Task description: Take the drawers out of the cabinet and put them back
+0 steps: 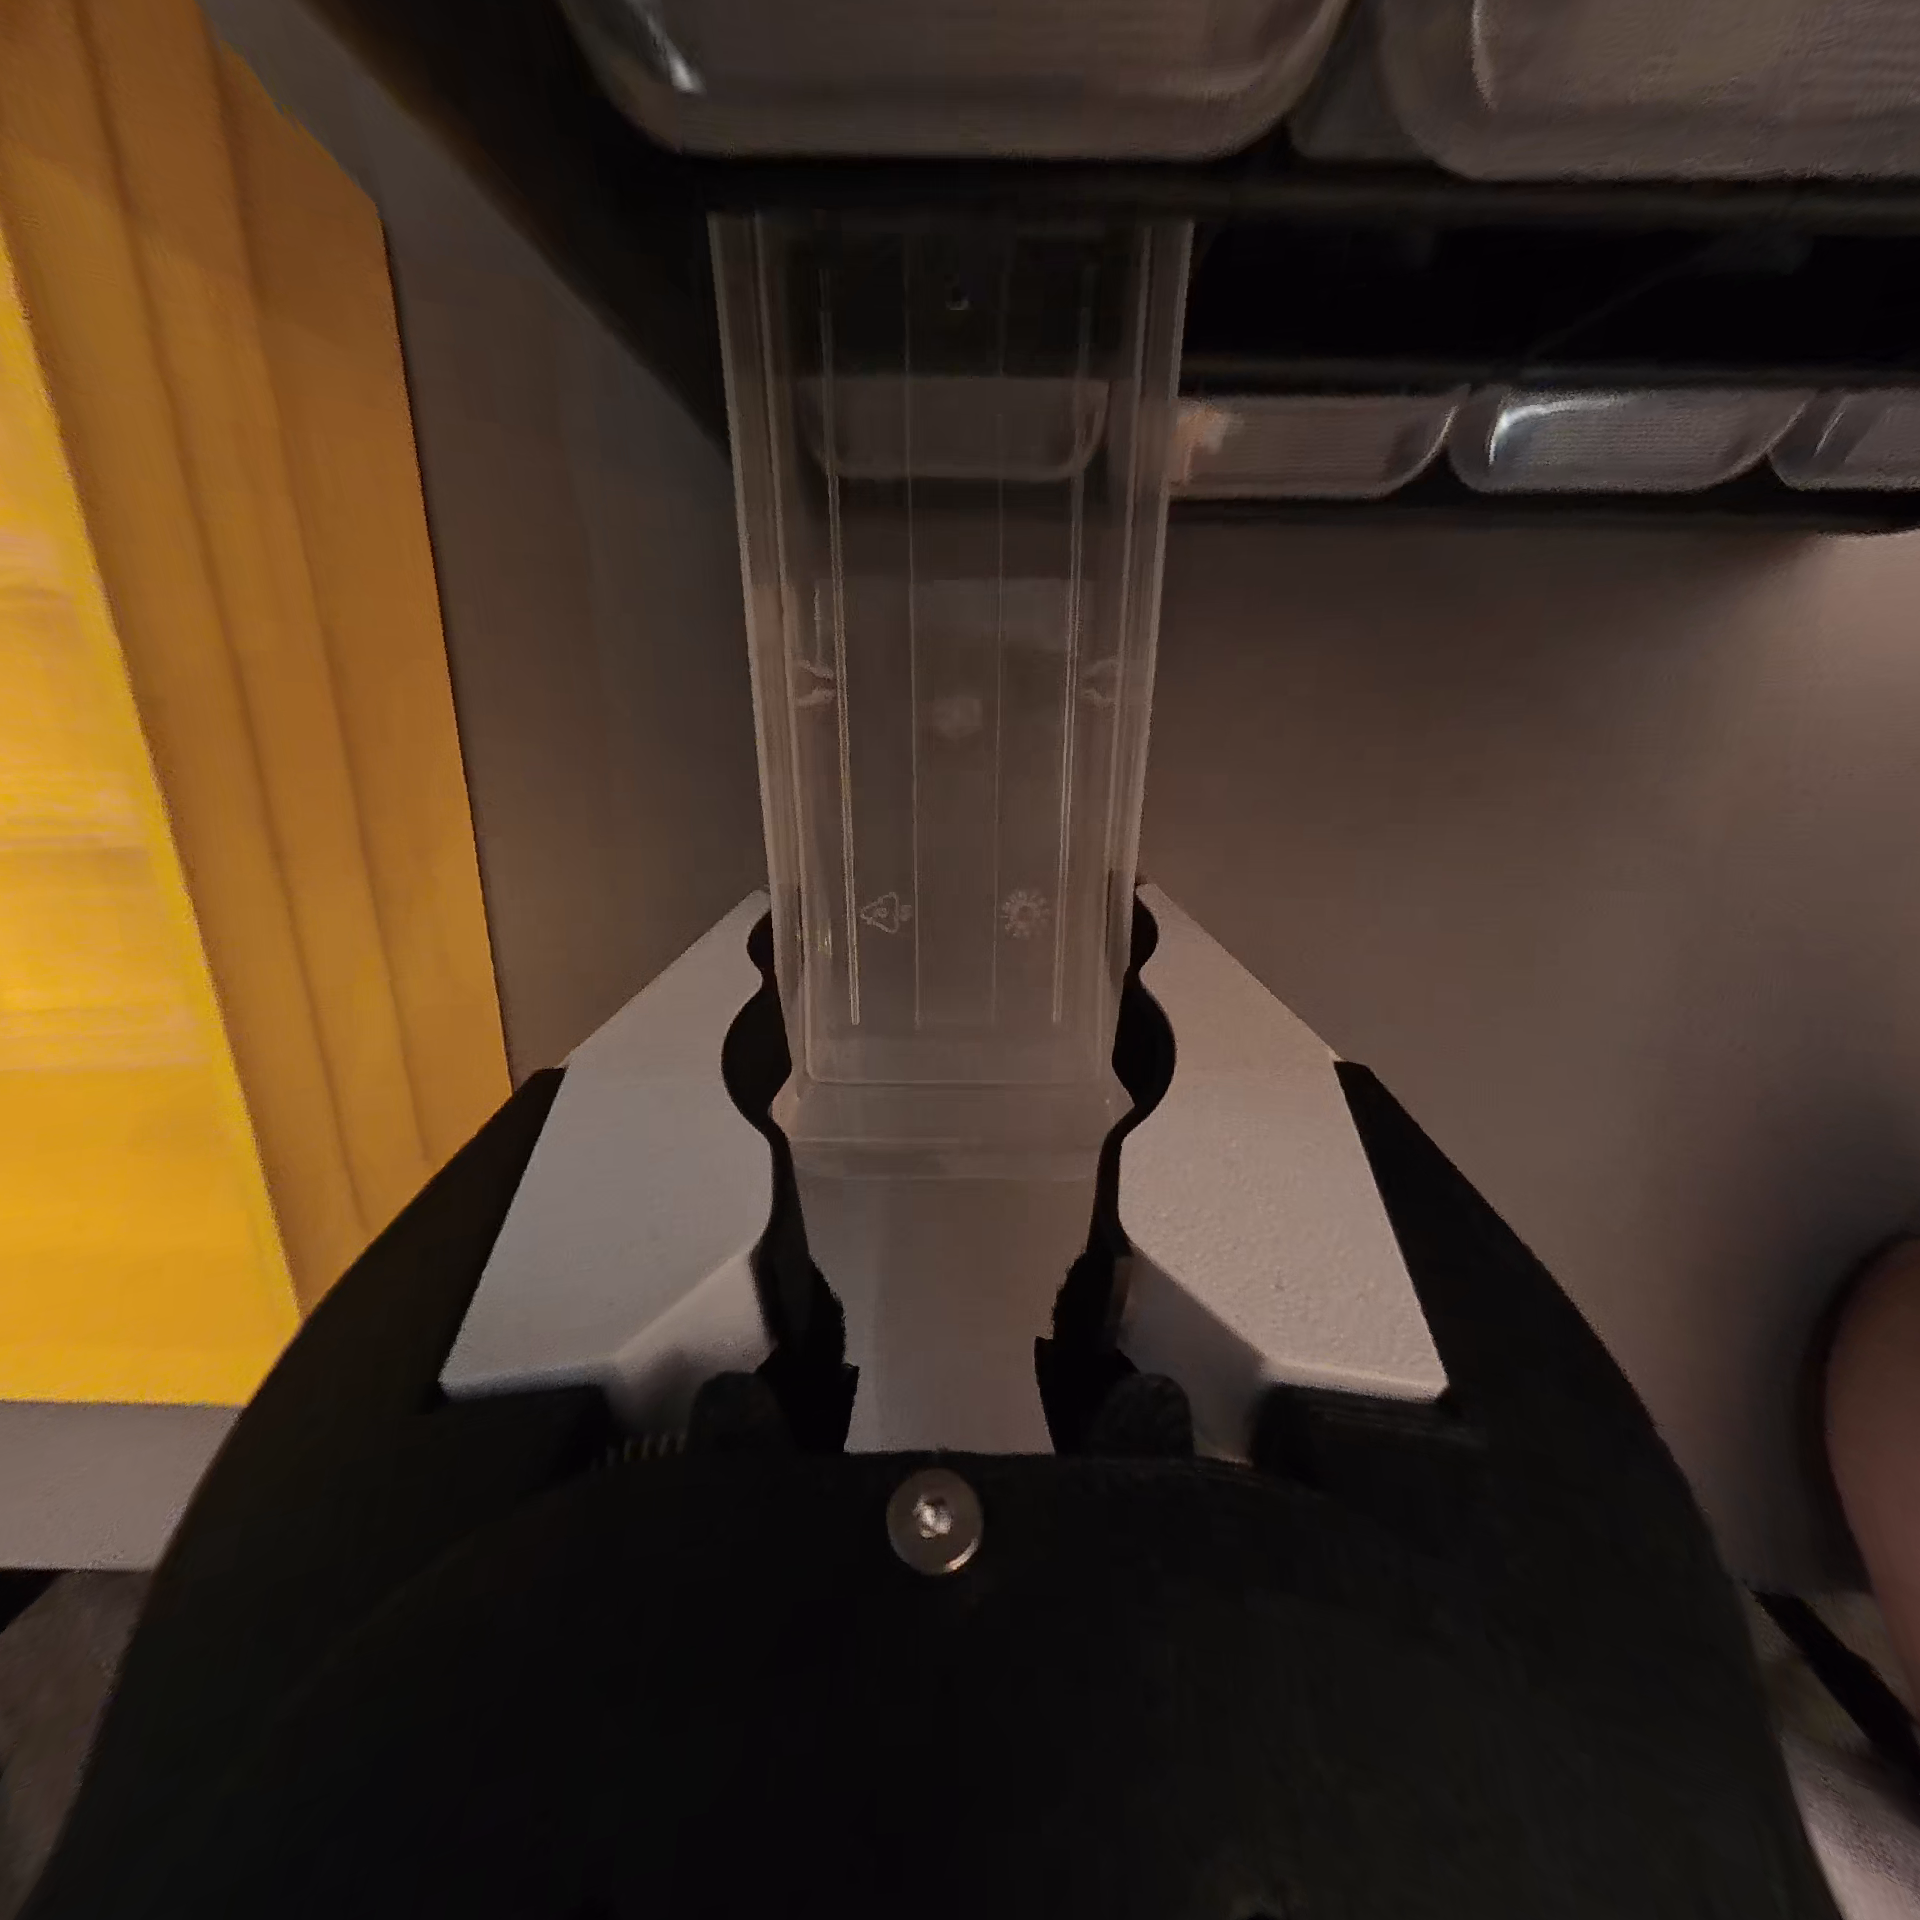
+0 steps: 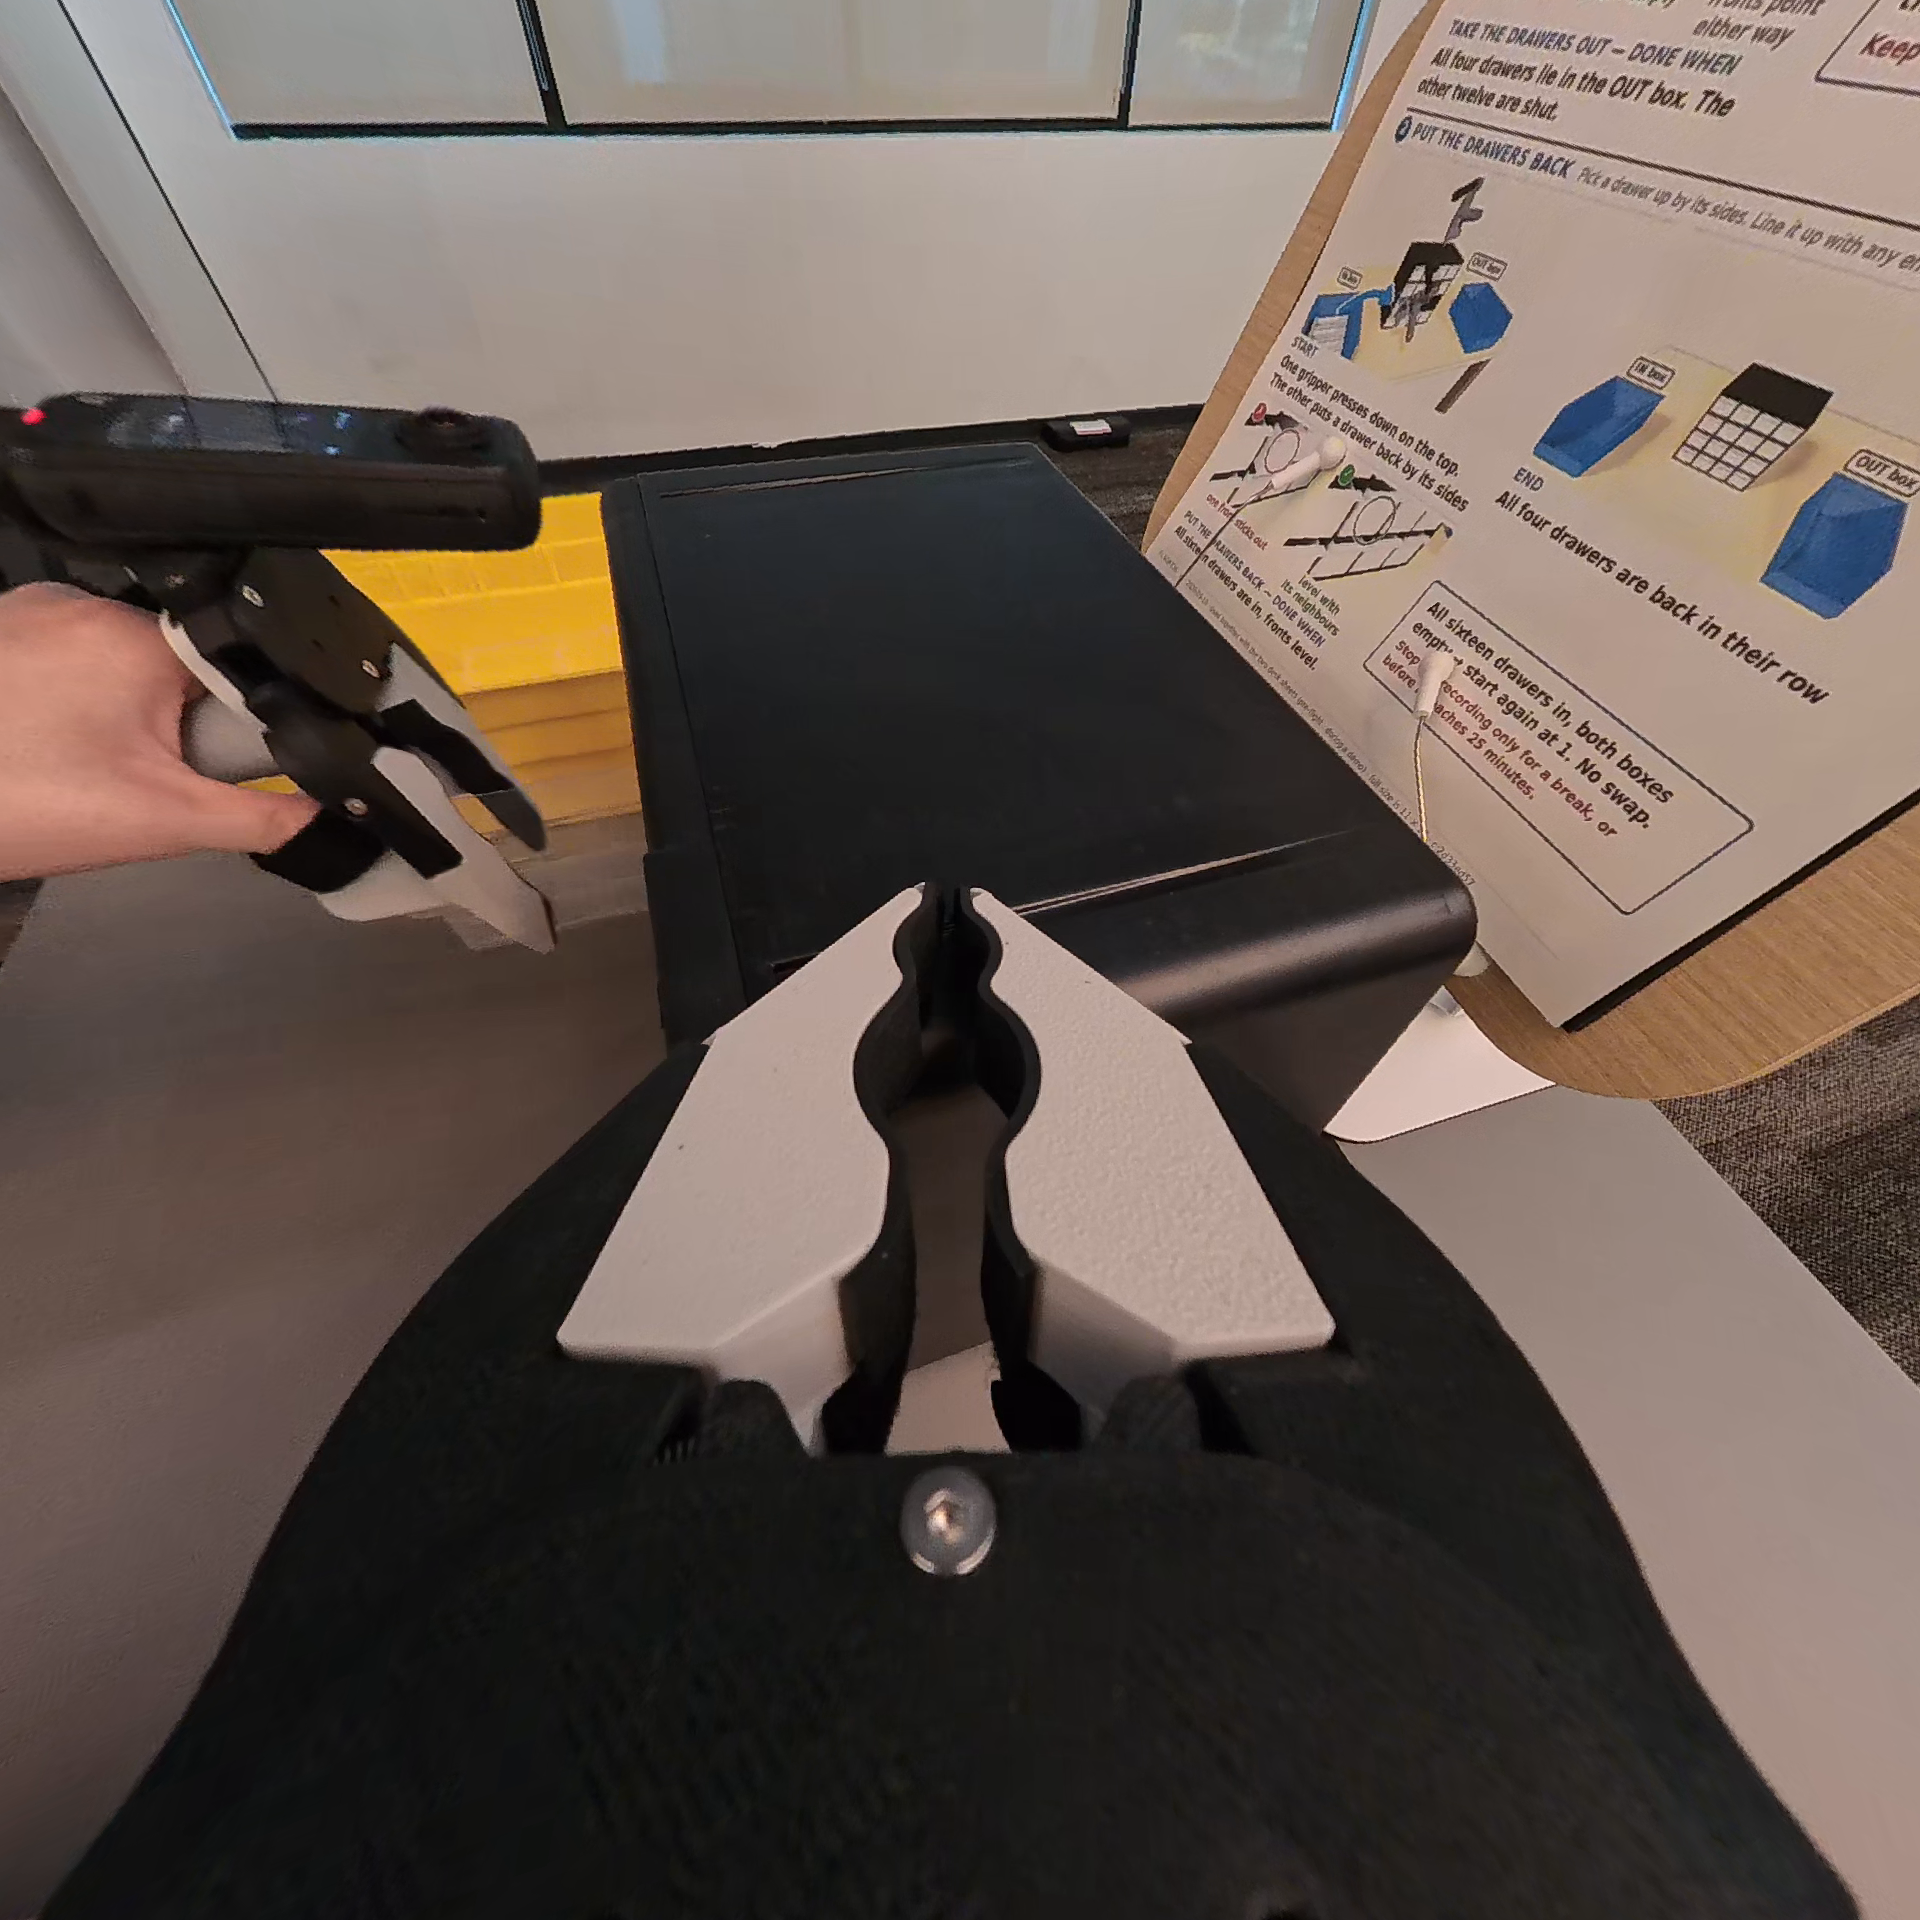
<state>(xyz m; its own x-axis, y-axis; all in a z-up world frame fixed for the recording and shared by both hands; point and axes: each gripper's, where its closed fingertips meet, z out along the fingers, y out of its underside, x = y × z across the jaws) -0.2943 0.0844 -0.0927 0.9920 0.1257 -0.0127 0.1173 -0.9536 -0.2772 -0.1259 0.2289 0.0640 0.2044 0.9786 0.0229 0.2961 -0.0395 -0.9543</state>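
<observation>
While the left gripper (image 1: 940, 1029) clamps the near end of a clear plastic drawer (image 1: 951, 665) between its dark ribbed pads (image 1: 1141, 1023), the drawer's far end sits at the mouth of a slot in the black cabinet (image 1: 1455, 208). Whether it is going in or coming out cannot be told.

Neighbouring drawers: translucent fronts (image 1: 1340, 442) closed in the rows above and below the open slot.

Handling, as a judgement: keep the drawer square to the slot and level, travel straight along its length, and hold the squeeze light, since thin clear walls would likely flex or slip.

Right gripper (image 2: 943, 904): fingers closed together, nothing between them, tips at or just above the cabinet's top front edge (image 2: 1143, 883); contact cannot be confirmed.

Pose: left tool seen from the right wrist view, held by a hand (image 2: 99, 727), angled downward beside the cabinet.

Surroundings: yellow bin (image 2: 520, 613), instruction board (image 2: 1558, 520), grey table (image 2: 260, 1039).
</observation>
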